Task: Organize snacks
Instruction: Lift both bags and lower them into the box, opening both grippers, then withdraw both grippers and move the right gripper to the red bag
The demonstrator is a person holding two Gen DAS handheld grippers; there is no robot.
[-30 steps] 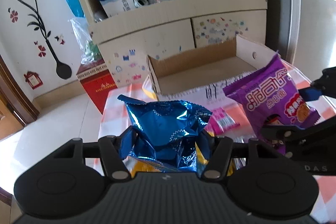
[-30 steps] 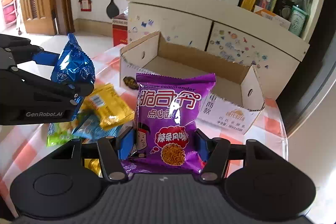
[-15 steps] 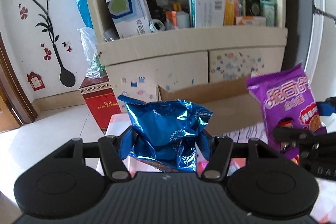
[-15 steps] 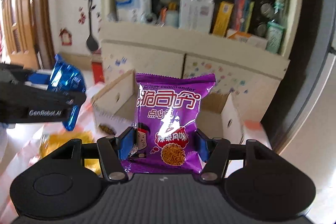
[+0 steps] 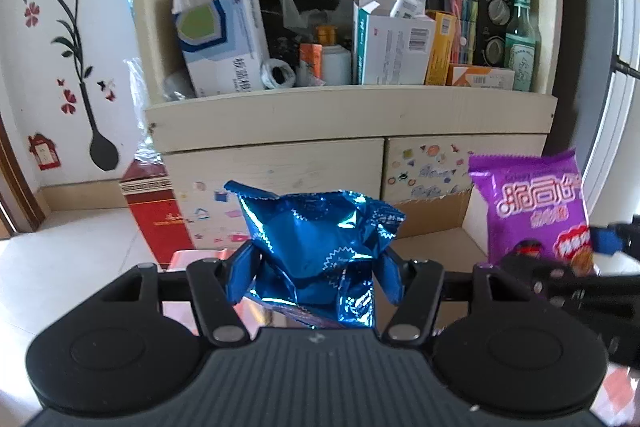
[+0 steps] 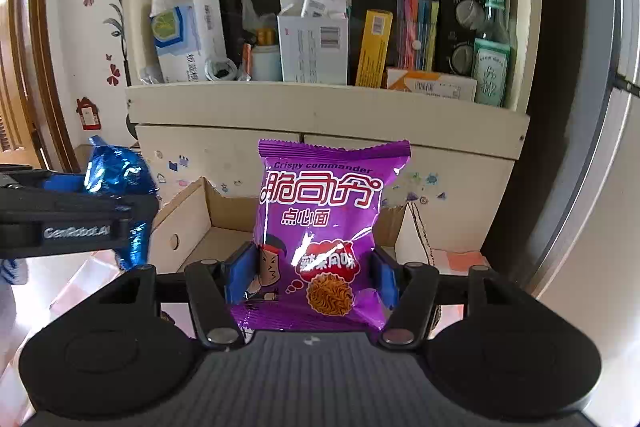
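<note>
The left gripper (image 5: 316, 279) was clamped on a crinkled blue foil snack bag (image 5: 320, 243), its blue pads pressing the bag's sides so that the bag stood upright between them, off the table. The right gripper (image 6: 312, 275) was likewise closed on a flat purple plastic noodle-snack packet with red and white lettering (image 6: 328, 227), held upright and facing its camera. Seen from the left gripper, the purple packet hung to its right and slightly ahead; seen from the right gripper, the blue bag hung to its left. Ahead of and below both grippers sat an open brown cardboard box (image 6: 200, 223) on a pink-and-white checked tablecloth (image 6: 76, 279). Beyond the box stood a cream wooden cabinet (image 5: 348, 119) whose shelf was crowded with cartons and bottles.
</note>
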